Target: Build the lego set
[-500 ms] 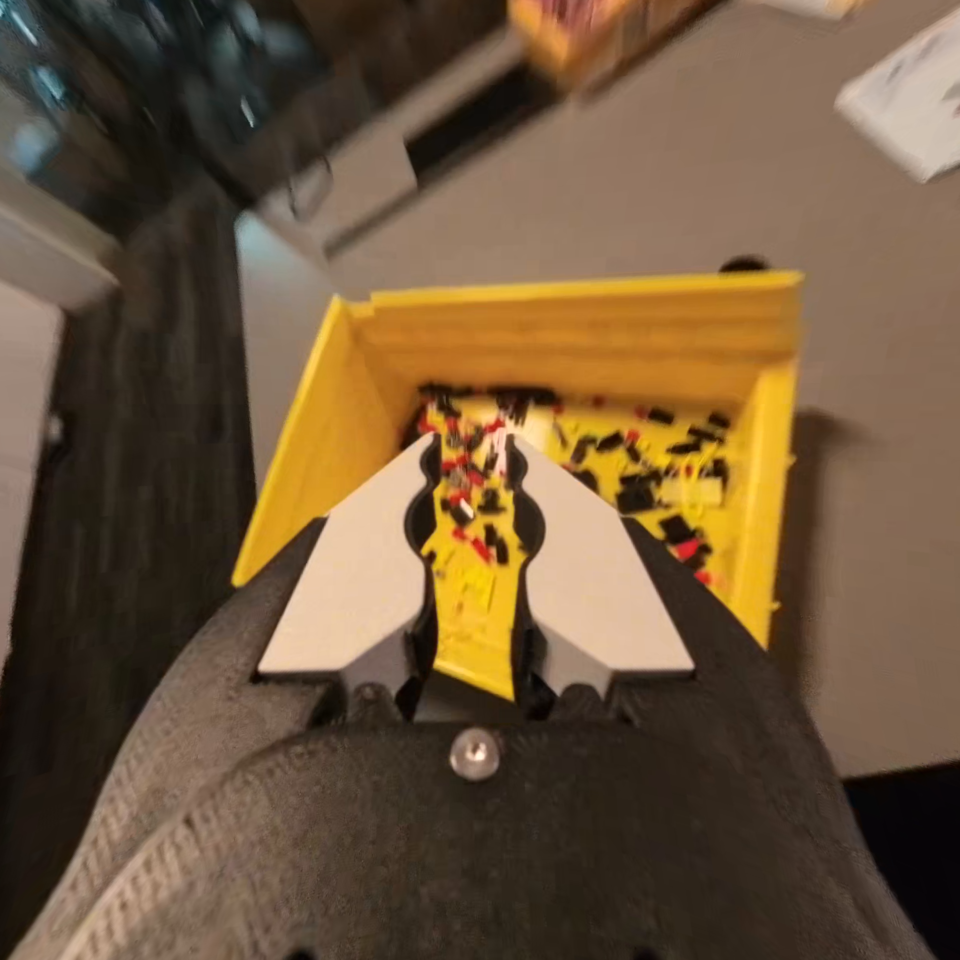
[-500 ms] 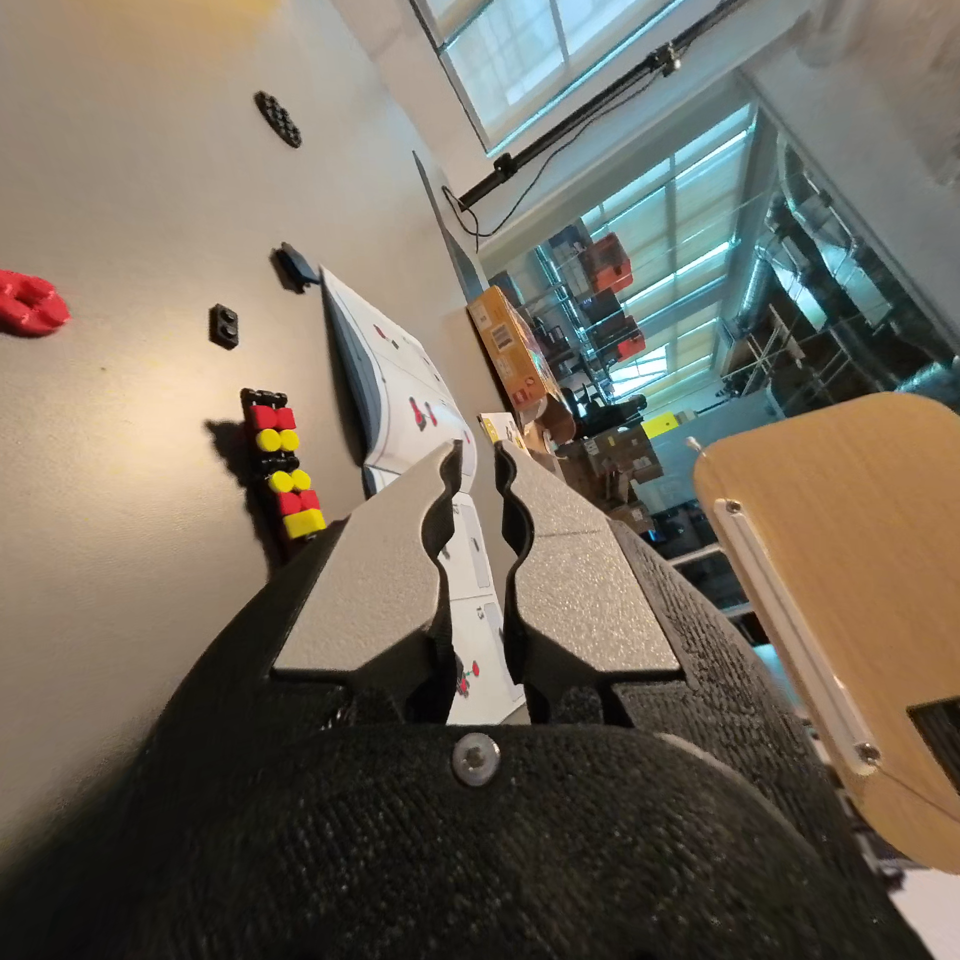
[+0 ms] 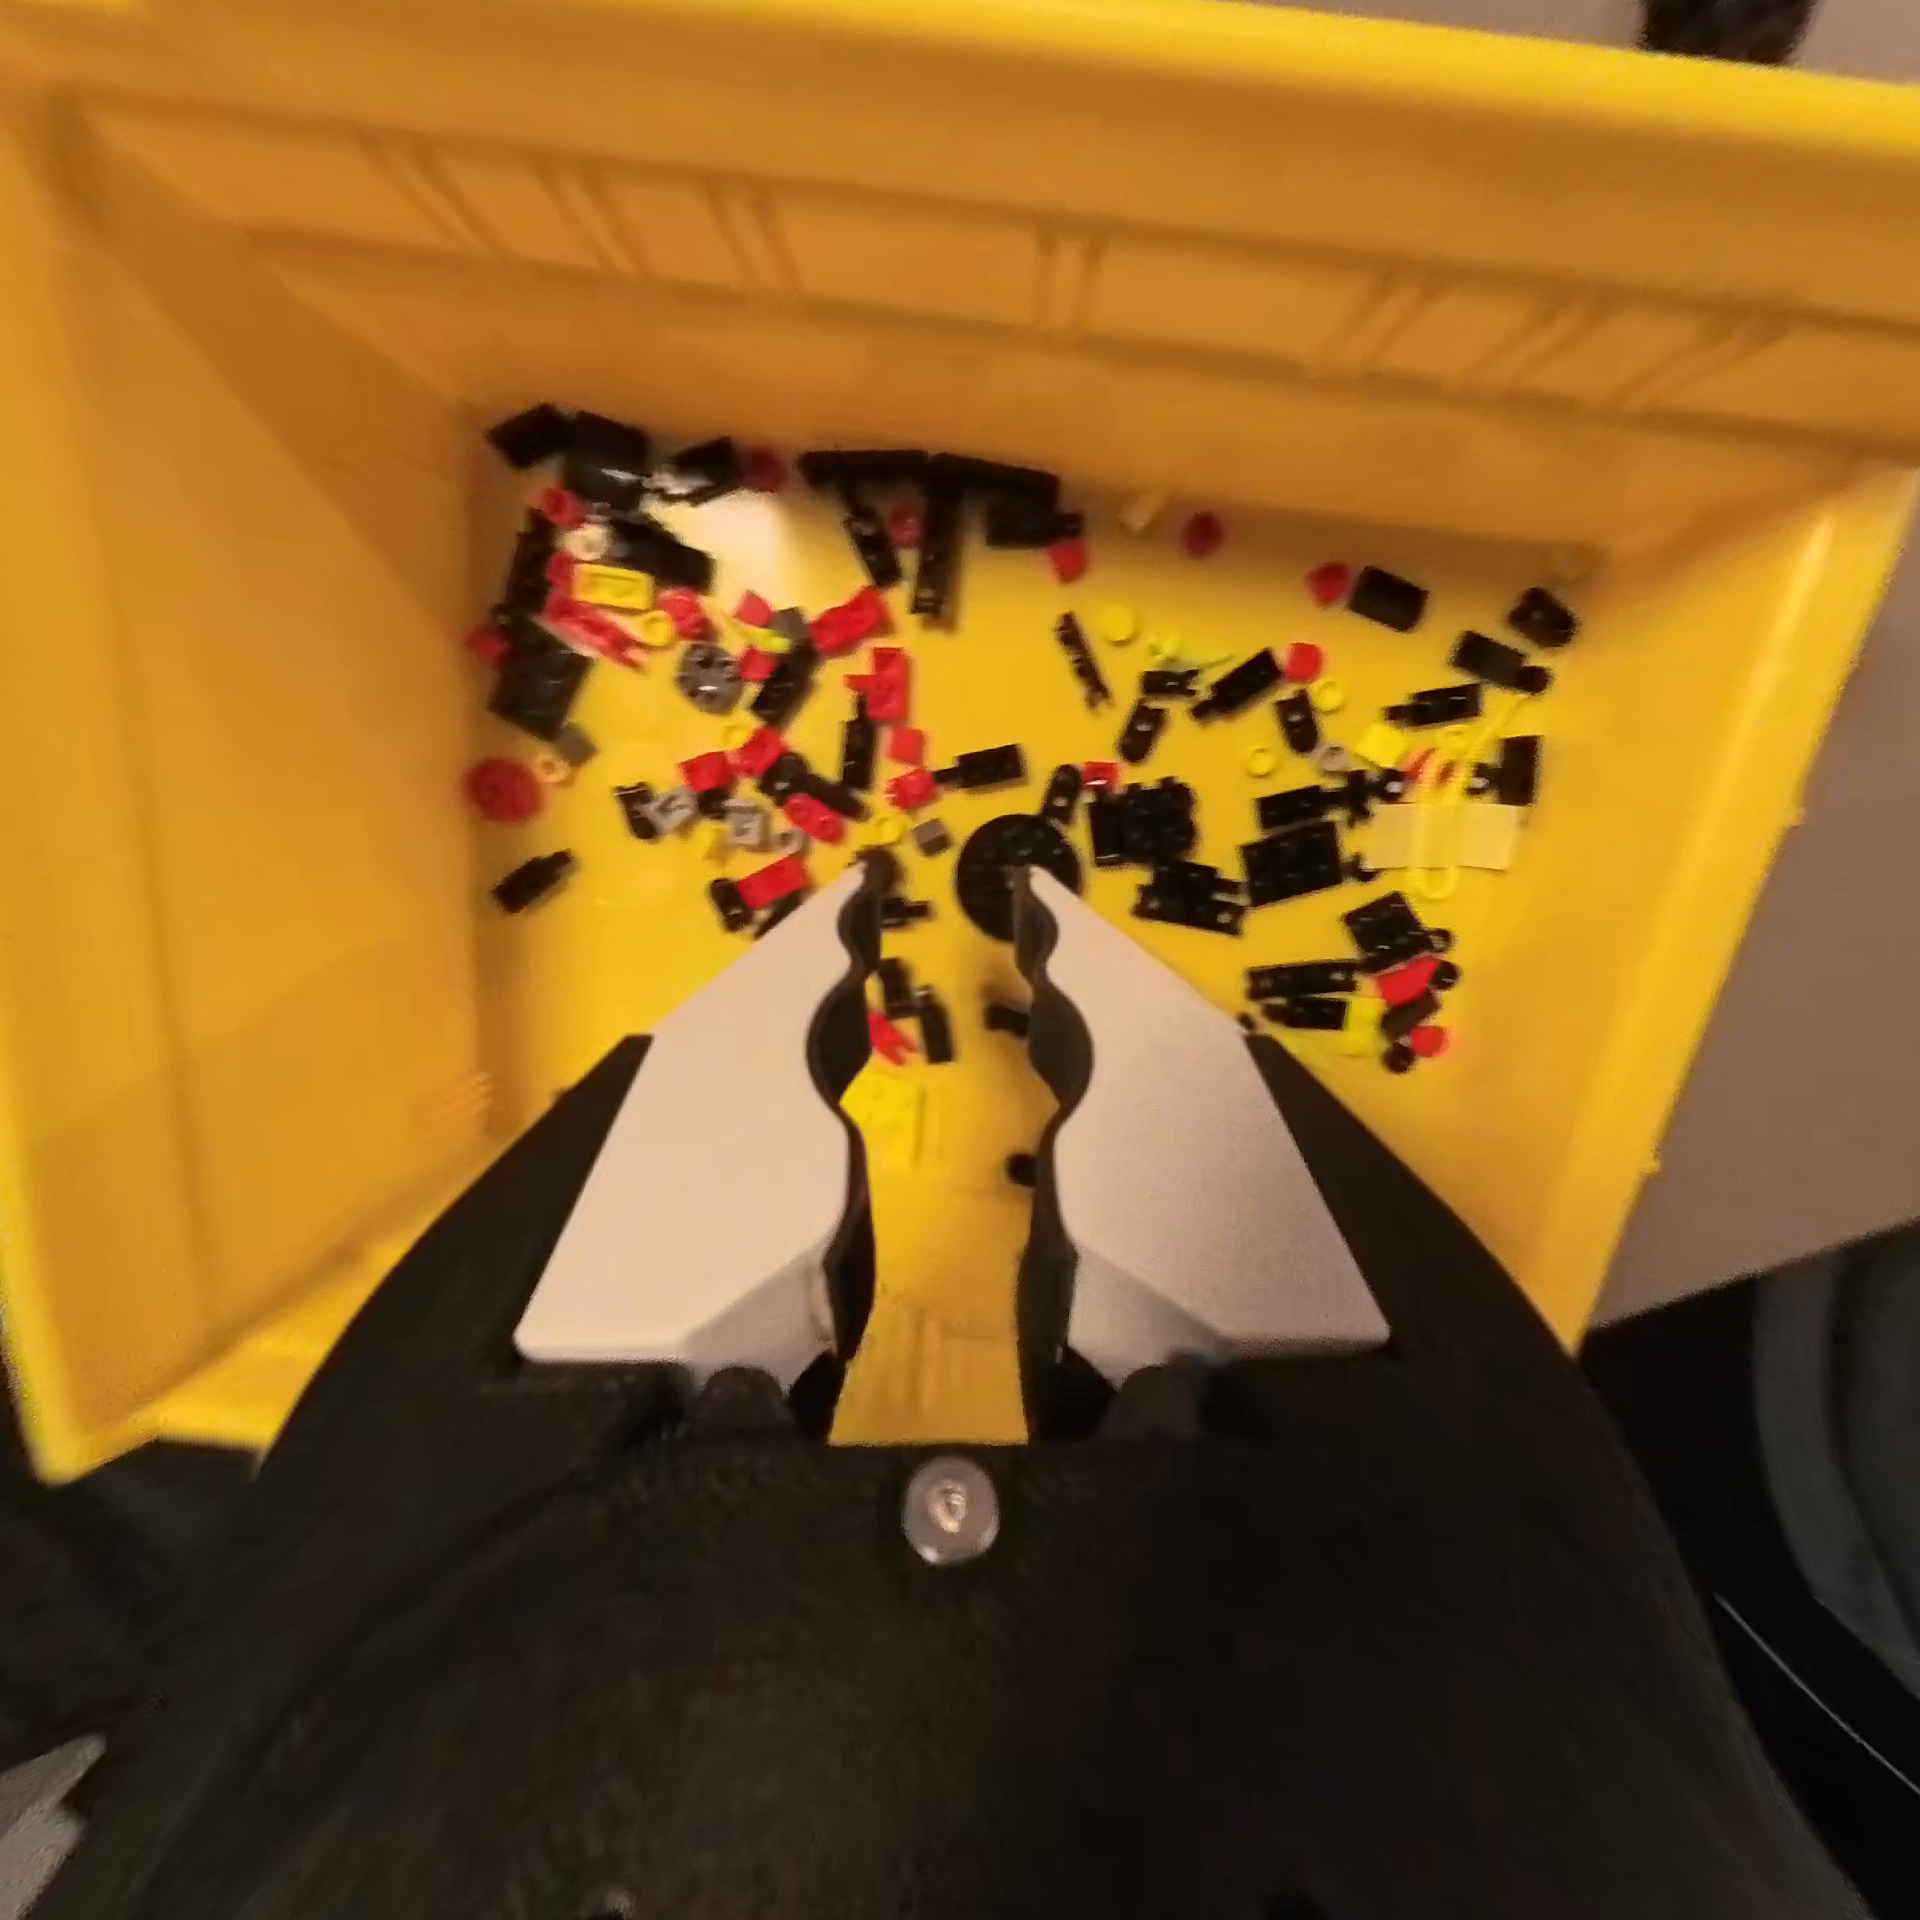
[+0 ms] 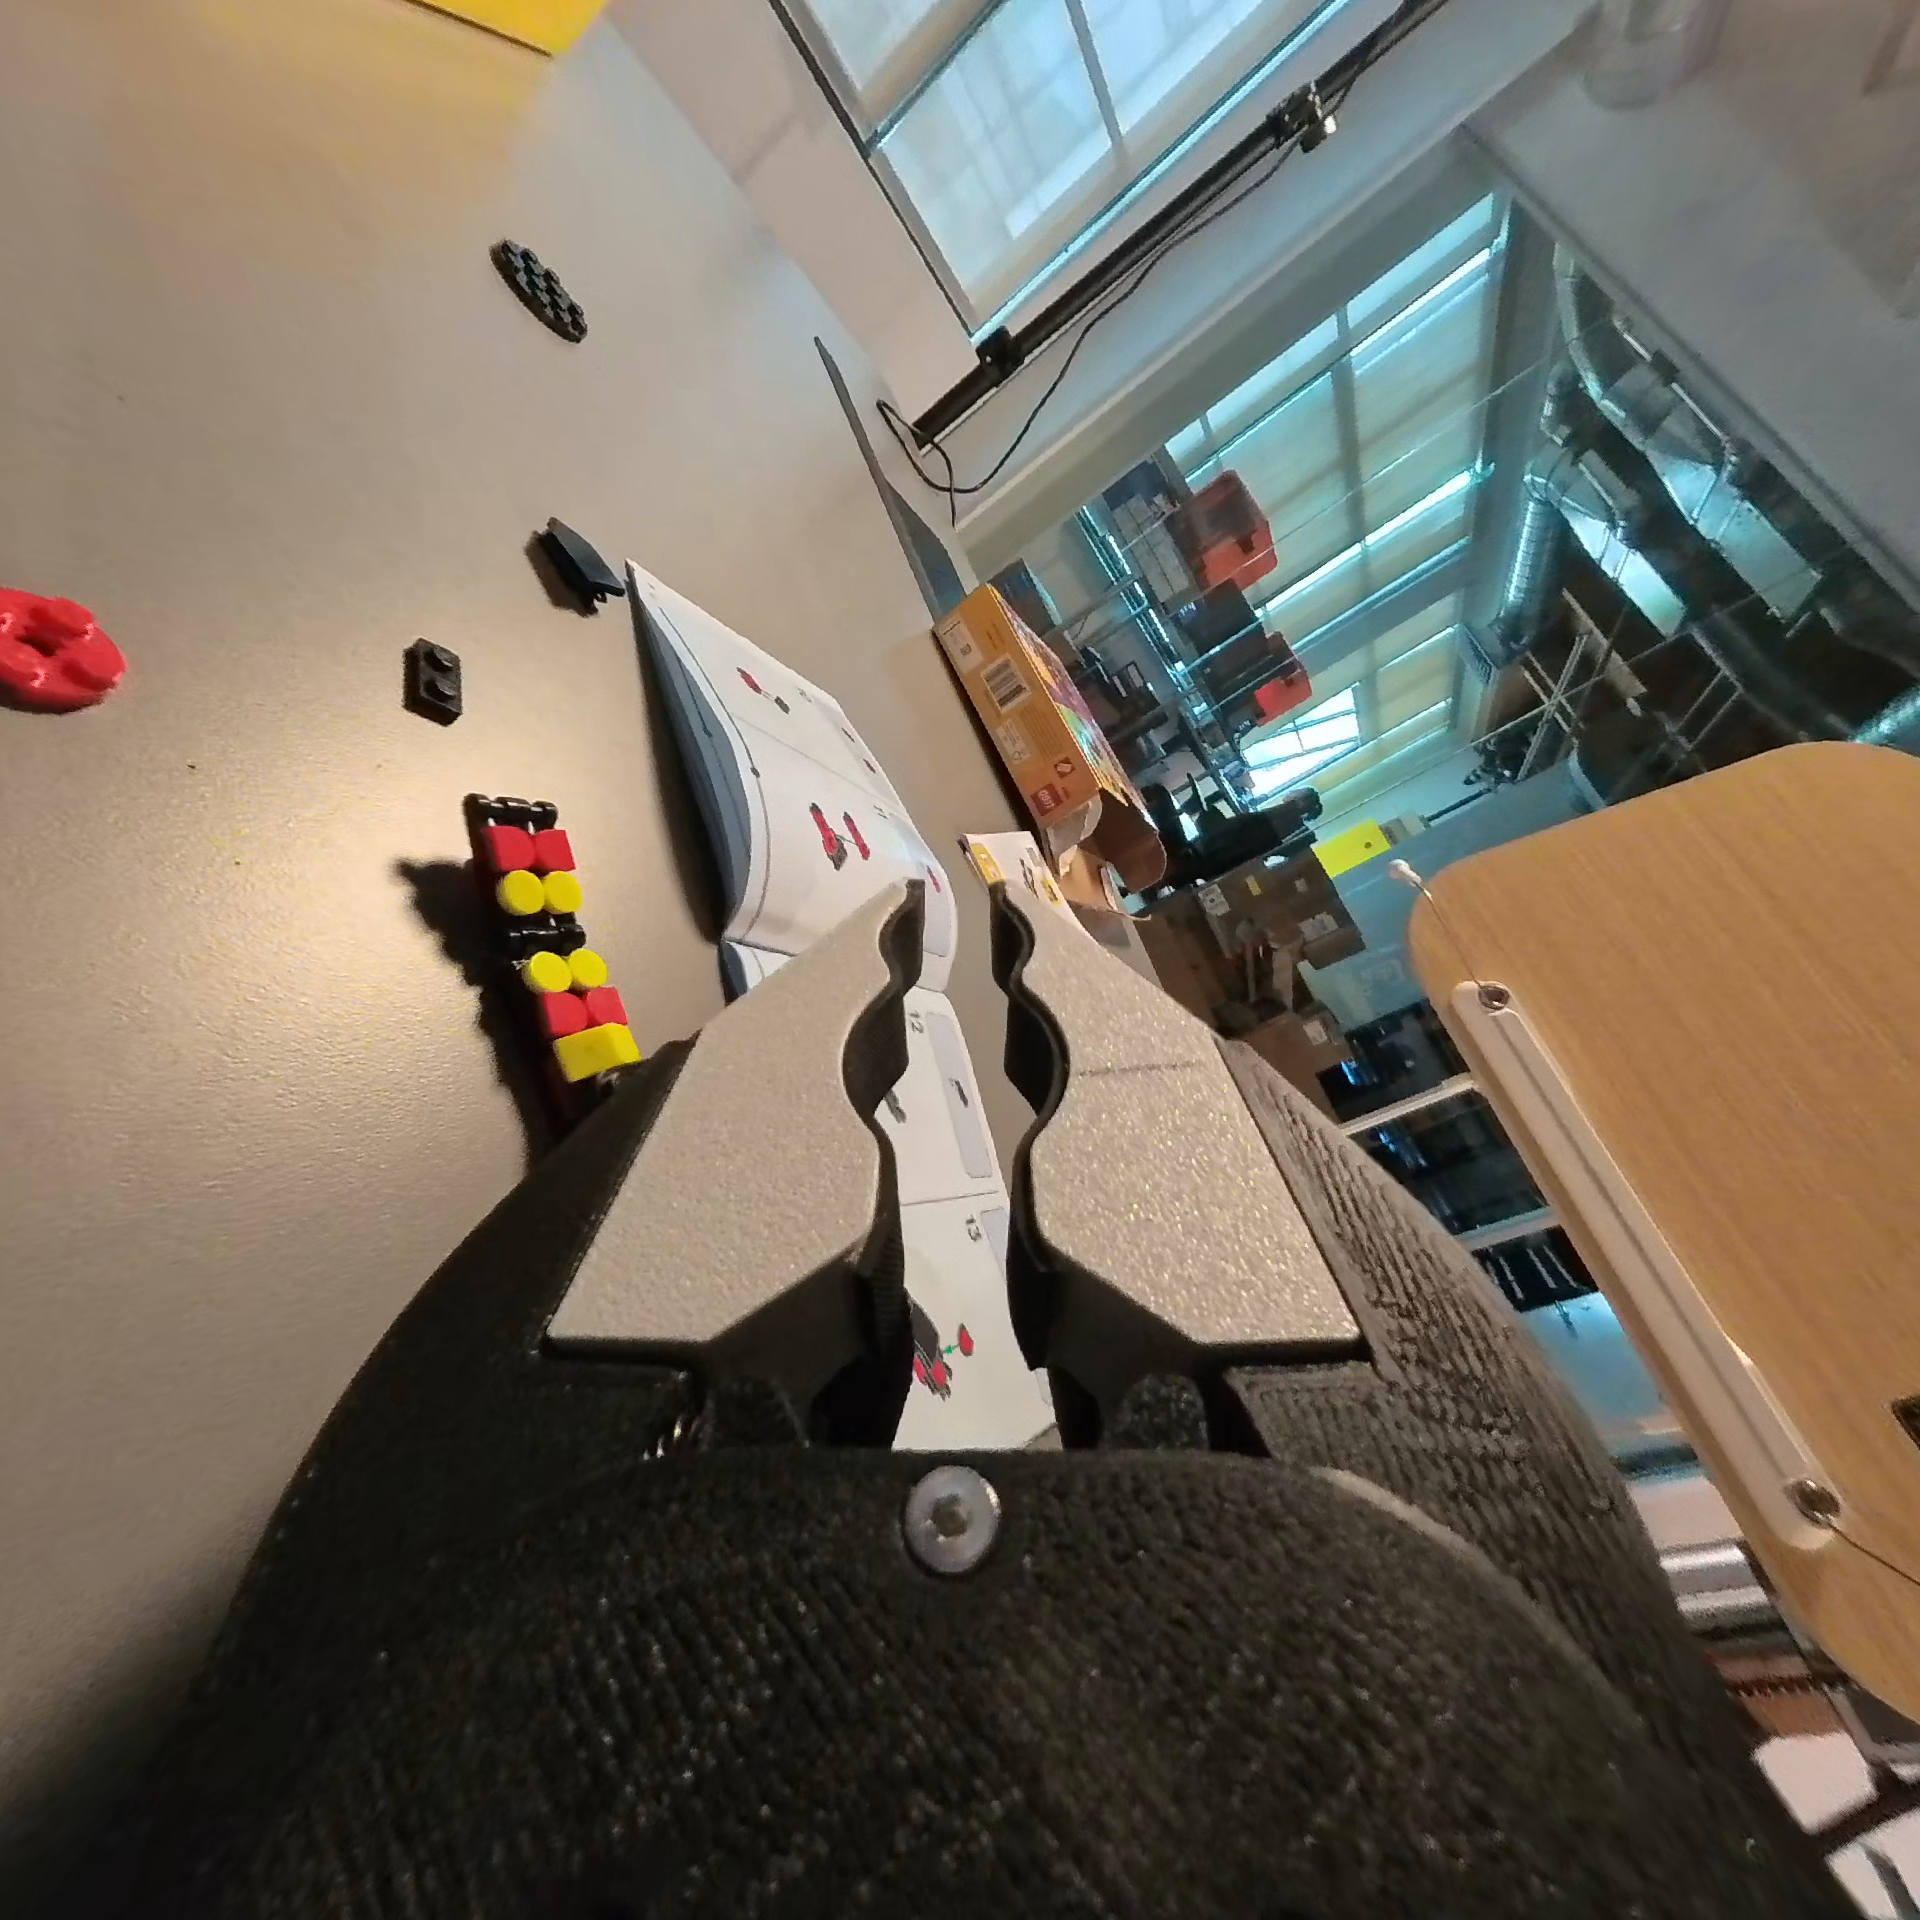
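My left gripper (image 3: pixel 943 883), jaws open, hangs over the yellow bin (image 3: pixel 260 727) hunting pieces; right gripper (image 4: pixel 956 902) idles open, empty.

Left wrist view is smeared with motion blur: the loose pieces (image 3: pixel 935 727) in the yellow bin (image 3: pixel 260 727) are soft-edged, and its walls bow at the frame edges. Warm, even light inside. Right wrist view is sharp. Daylight pours from the windows (image 4: pixel 1039 135), slightly blown out. The small assembly (image 4: pixel 551 935) throws a dark shadow leftward on the counter (image 4: pixel 260 416). Lower left corner falls dim.
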{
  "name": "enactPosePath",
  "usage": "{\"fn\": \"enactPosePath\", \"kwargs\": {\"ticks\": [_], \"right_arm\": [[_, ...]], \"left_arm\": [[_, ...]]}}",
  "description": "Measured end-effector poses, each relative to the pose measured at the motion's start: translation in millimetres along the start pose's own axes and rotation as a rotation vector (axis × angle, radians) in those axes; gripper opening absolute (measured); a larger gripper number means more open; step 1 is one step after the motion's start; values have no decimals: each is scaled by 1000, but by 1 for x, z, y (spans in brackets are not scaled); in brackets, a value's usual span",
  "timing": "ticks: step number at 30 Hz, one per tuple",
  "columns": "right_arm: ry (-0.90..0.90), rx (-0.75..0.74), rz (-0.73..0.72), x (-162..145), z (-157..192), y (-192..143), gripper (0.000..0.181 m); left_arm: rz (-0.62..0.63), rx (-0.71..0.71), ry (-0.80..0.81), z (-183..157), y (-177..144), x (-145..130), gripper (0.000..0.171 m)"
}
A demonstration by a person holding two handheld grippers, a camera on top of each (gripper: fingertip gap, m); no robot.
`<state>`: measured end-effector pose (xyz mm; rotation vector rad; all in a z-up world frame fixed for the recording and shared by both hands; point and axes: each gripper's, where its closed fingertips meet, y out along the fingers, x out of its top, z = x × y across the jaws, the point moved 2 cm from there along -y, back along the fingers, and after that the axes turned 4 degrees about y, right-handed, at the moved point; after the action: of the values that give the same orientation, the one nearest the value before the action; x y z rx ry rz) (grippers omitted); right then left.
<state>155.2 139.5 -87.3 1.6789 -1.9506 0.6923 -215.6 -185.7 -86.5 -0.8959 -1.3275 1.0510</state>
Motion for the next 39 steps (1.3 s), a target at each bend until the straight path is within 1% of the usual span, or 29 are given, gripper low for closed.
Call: {"fn": "enactPosePath", "kwargs": {"ticks": [2,3,5,8,10,14,16,18,20,22,24,28,32,35,39], "right_arm": [[-5,4,-4,1,1,0,11],[-7,5,-5,1,1,0,11],[-6,7,-8,2,1,0,11],[-8,7,-7,1,1,0,11],[-11,8,-4,1,2,0,11],[-13,9,0,1,2,1,11],[-14,10,0,0,2,1,11],[-18,12,2,0,3,1,11],[-26,15,2,1,4,1,11],[-31,18,2,1,5,1,11],[-33,21,0,2,5,1,11],[-30,28,1,0,6,2,11],[-25,8,27,-4,3,3,11],[-67,-21,61,-8,1,3,10],[-90,-66,127,-16,-4,3,10]], "left_arm": [[23,-86,7,-17,6,2,25],[40,-93,2,-21,8,1,25],[67,-59,18,-26,8,1,25],[65,-45,44,-35,4,1,24],[87,-71,46,-43,3,-4,24],[179,-81,51,-53,4,-23,24],[212,-64,56,-54,5,-30,25],[216,21,59,-43,3,-32,24],[190,151,60,-22,-3,-28,25],[132,272,47,5,-11,-19,25],[57,315,21,27,-15,-8,25],[-62,296,-50,60,-5,10,26],[-173,261,-85,70,4,30,21],[-161,192,-134,68,20,33,17],[-132,87,-253,62,42,33,14]]}}
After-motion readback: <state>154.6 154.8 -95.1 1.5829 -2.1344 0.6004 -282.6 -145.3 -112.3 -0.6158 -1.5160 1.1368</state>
